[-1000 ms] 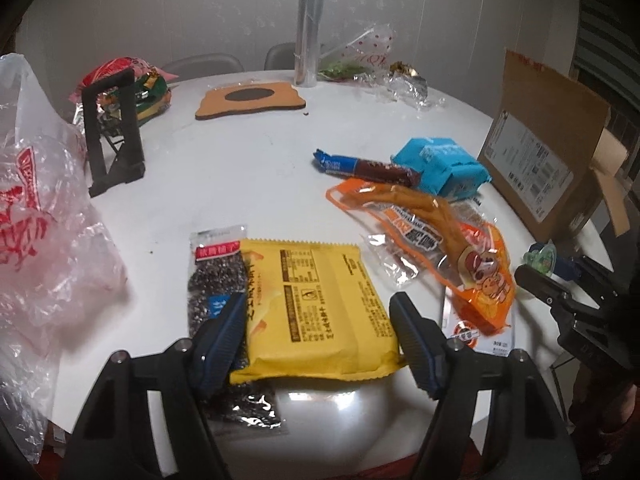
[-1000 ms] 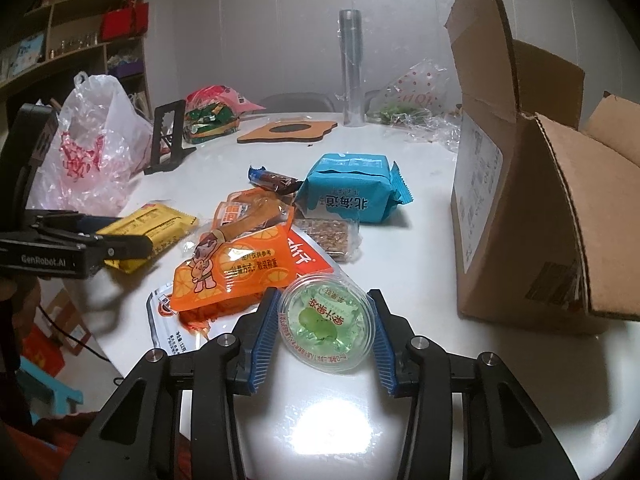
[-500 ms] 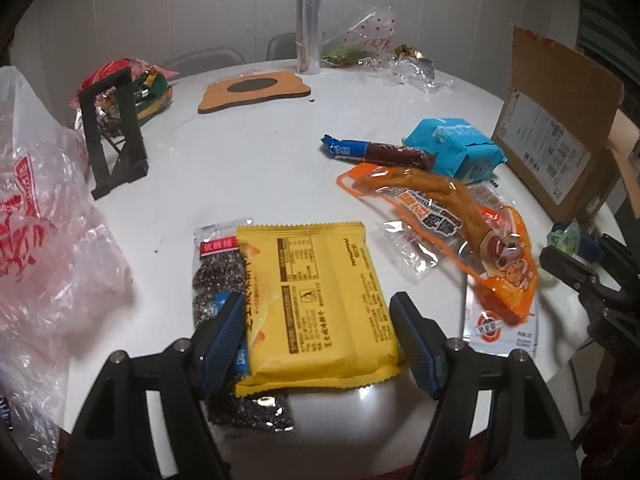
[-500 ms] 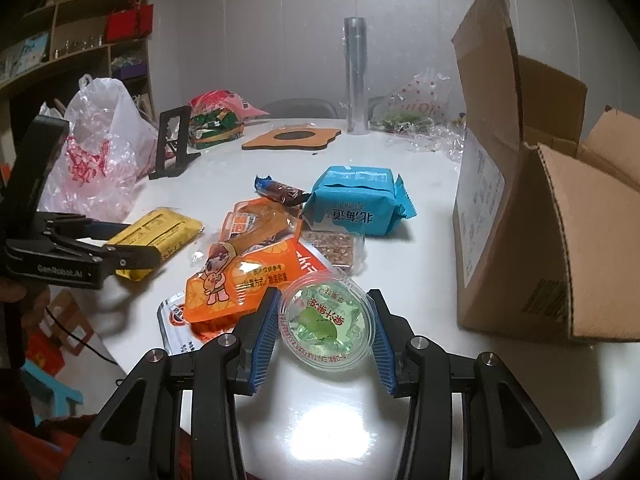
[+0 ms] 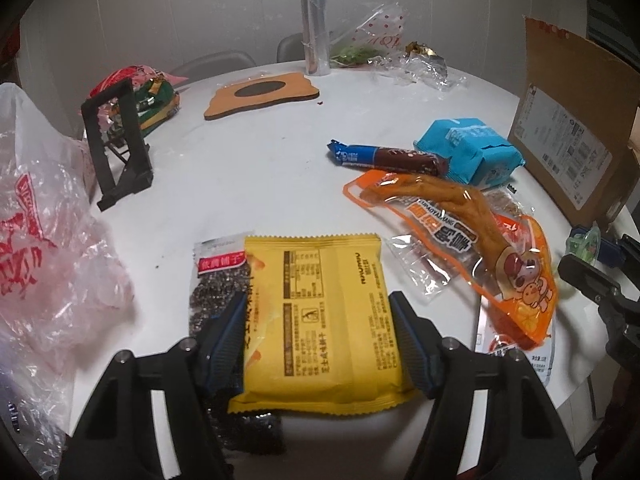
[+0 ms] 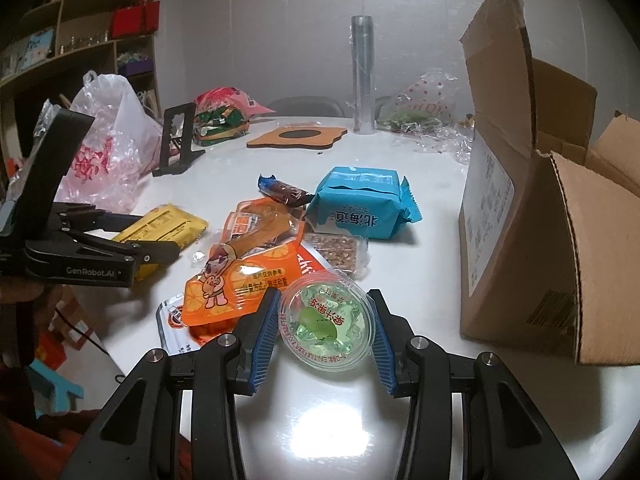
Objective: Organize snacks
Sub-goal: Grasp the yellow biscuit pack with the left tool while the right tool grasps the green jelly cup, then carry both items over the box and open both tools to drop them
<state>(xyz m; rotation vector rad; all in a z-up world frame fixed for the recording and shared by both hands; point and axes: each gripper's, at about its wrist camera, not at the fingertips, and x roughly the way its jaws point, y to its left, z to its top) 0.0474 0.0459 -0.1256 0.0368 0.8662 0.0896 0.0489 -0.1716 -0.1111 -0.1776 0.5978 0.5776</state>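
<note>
My left gripper (image 5: 318, 316) is shut on a flat yellow snack packet (image 5: 320, 320) and holds it above a dark seed packet (image 5: 218, 276) on the white table (image 5: 240, 184). My right gripper (image 6: 325, 318) is shut on a clear jelly cup (image 6: 325, 320) with green jelly, held just above the table's front edge. The open cardboard box (image 6: 532, 216) stands to its right. An orange chicken-foot packet (image 6: 248, 264), a blue packet (image 6: 364, 208) and a brown-blue bar (image 6: 284, 190) lie in the middle. The left gripper also shows in the right wrist view (image 6: 160, 248).
A white and red plastic bag (image 5: 44, 248) lies at the left. A black stand (image 5: 118, 140), a red-green sweets bag (image 5: 148, 96), a brown mat (image 5: 262, 94), a tall clear tube (image 5: 314, 20) and crumpled wrappers (image 5: 400, 56) stand at the back.
Both grippers have risen a little with their loads. The jelly cup has tilted up and sits higher over the table. The yellow packet stays in the left gripper.
</note>
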